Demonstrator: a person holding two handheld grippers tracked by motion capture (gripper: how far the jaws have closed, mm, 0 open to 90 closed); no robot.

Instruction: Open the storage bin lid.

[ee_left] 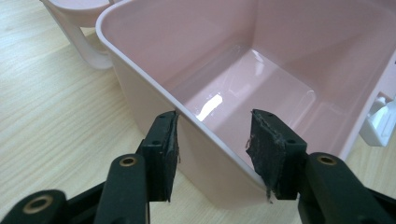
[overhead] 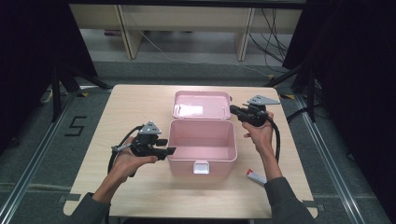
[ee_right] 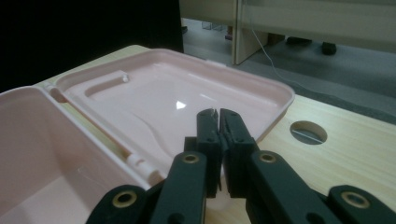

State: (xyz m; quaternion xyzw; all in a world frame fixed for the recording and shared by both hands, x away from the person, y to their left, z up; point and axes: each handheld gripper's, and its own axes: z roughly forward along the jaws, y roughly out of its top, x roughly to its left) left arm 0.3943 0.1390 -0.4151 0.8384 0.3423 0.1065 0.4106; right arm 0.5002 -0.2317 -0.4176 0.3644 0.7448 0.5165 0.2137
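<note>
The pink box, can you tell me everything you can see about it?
The pink box looks like glossy plastic. It stands open and empty on the wooden table, its lid laid flat behind on a hinge. A white latch sits on its front. The left gripper straddles its left wall; whether the pads touch is unclear.

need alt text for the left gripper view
The left gripper straddles the side wall of an open, empty pink plastic box, one black jaw outside the wall and one inside. The box stands on a light wooden table, and its white latch shows at the right edge.
</note>
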